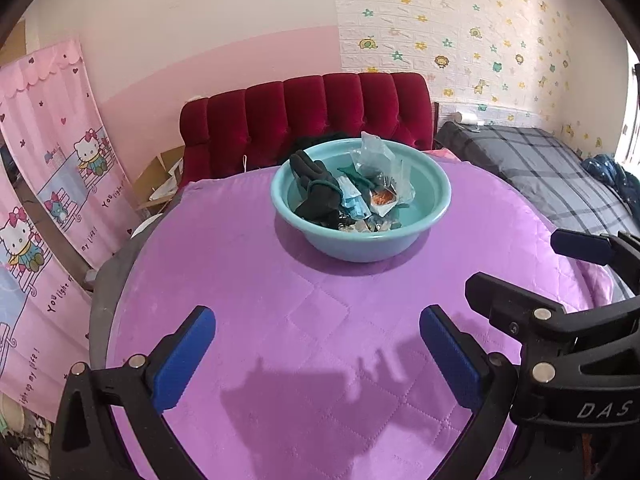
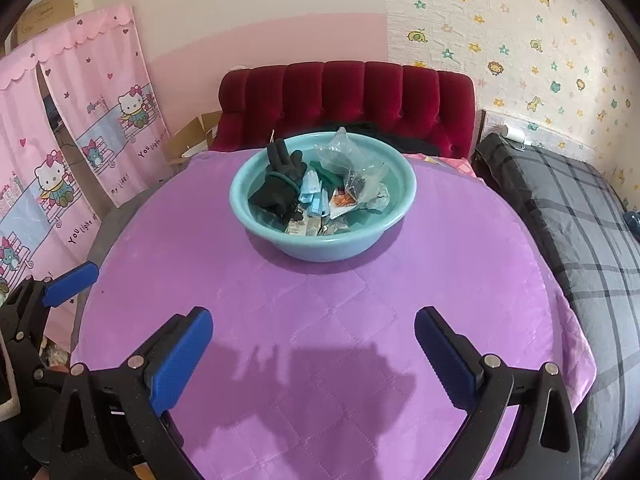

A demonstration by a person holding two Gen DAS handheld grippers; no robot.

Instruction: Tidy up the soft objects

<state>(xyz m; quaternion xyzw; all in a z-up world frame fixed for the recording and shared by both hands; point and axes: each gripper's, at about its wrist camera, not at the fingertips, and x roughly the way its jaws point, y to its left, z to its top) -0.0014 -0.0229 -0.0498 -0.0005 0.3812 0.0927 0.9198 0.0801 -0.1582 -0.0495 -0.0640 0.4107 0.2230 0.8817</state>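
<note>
Soft black knit glove [image 2: 280, 188] lies in round teal plastic basin [image 2: 256, 232] mid-table, propped on its left inner wall, beside crinkly clear bags [image 2: 352, 160]. Left tool [image 1: 316, 356] and right tool [image 2: 314, 352] both spread, empty, well short of basin. Judgement: approach glove from above, pinch cuff only, avoid bags.

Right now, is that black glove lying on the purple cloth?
No, the black glove lies inside the teal basin, among the other items.
</note>
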